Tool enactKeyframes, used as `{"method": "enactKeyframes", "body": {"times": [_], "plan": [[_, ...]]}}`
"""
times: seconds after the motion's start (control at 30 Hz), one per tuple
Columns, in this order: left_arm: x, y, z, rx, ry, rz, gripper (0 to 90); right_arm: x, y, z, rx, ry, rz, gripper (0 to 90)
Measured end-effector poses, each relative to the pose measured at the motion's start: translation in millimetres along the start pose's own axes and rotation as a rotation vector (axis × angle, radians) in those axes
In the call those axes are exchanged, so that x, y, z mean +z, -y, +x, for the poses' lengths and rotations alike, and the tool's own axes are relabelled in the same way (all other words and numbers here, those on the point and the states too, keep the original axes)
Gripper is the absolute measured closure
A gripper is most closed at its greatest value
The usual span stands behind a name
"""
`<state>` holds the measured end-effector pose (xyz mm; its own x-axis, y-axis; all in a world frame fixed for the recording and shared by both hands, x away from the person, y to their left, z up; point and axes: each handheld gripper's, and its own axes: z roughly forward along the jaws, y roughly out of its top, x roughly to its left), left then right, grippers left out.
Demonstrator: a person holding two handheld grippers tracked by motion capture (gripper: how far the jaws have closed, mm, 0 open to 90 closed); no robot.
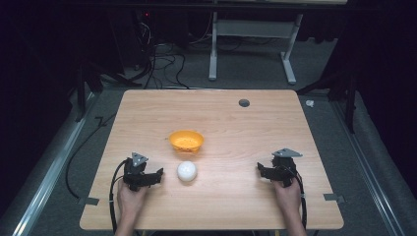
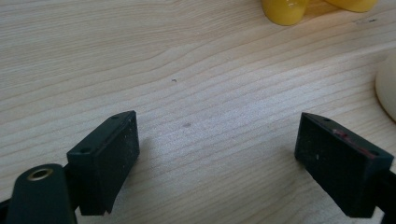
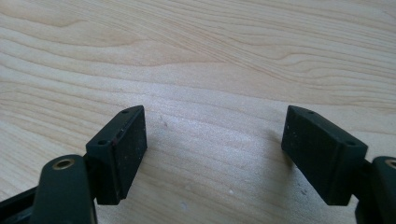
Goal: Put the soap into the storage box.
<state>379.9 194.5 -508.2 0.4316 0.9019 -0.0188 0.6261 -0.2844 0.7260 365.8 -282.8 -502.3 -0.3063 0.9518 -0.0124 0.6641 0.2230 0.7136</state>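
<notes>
An orange bowl [image 1: 186, 141] sits near the middle of the wooden table [image 1: 221, 118], and its yellow-orange base [image 2: 285, 10] shows at the top of the left gripper view. A white ball [image 1: 187, 171] lies just in front of the bowl; its pale edge [image 2: 386, 91] shows at the right of the left gripper view. My left gripper [image 1: 158, 173] rests on the table left of the ball, open, with bare wood between its jaws [image 2: 217, 144]. My right gripper [image 1: 259, 169] rests at the right front, open over bare wood [image 3: 215, 140].
A dark round hole [image 1: 244, 103] marks the table's far right part. Cables [image 1: 162, 64] and a white desk frame [image 1: 253, 44] stand on the floor beyond the table. Grey tape tabs [image 1: 334, 197] stick out at the front corners.
</notes>
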Motion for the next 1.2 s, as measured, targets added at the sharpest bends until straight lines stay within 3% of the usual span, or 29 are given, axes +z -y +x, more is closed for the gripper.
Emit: {"method": "enactKeyframes", "body": {"times": [0.3, 0.63, 1.2], "plan": [[-2.9, 0.4, -1.3, 0.011, 0.014, 0.015, 14.0, 0.0, 0.0, -0.2, -0.001, 0.0, 0.001, 23.1], [-11.5, 3.2, -4.1, 0.004, 0.049, -0.009, 13.9, 0.0, 0.0, -0.2, -0.002, 0.0, 0.0, 23.1], [-26.4, -3.5, -23.3, 0.068, 0.139, -0.013, 12.9, 0.1, 0.0, -0.3, -0.005, 0.0, -0.001, 23.0]]}}
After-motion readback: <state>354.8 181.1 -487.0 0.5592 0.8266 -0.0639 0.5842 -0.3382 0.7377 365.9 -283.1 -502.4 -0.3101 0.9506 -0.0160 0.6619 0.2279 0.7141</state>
